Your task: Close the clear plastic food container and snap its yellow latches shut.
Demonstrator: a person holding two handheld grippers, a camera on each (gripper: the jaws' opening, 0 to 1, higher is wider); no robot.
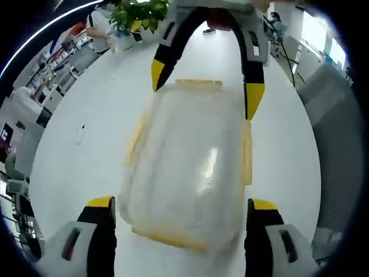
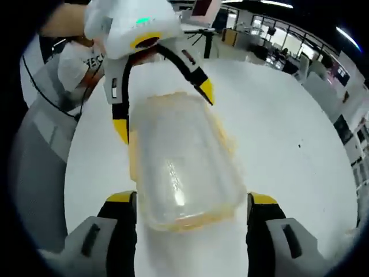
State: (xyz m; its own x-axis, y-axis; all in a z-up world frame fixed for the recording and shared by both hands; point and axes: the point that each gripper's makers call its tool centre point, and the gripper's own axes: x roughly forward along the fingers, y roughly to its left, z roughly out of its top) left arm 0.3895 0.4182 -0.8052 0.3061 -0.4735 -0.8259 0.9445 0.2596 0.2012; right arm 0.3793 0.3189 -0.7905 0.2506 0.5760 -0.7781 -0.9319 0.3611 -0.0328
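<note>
Clear plastic, blurred in both views, makes up the food container (image 1: pixel 187 167) that lies on the round white table (image 1: pixel 75 156), its lid down over the body and yellow trim showing along the edges. A yellow latch (image 1: pixel 247 153) runs along one long side in the left gripper view; whether it is snapped home is too blurred to tell.

Seen from the left gripper (image 1: pixel 181 206), the container sits between its two yellow-tipped jaws, which stand wide apart on either side of the near end. At the far end the right gripper (image 1: pixel 203 86) reaches in from the top, its jaws spread across that end, tips close to the corners; contact cannot be judged.

From the right gripper view the same container (image 2: pixel 181 167) lies between the right gripper (image 2: pixel 193 203) jaws, spread apart beside the near end, and the left gripper (image 2: pixel 164 112) straddles the far end.

Beyond the table, a green potted plant (image 1: pixel 138 12) stands near its far edge, and a person's grey sleeve (image 2: pixel 37 167) shows at the side.
</note>
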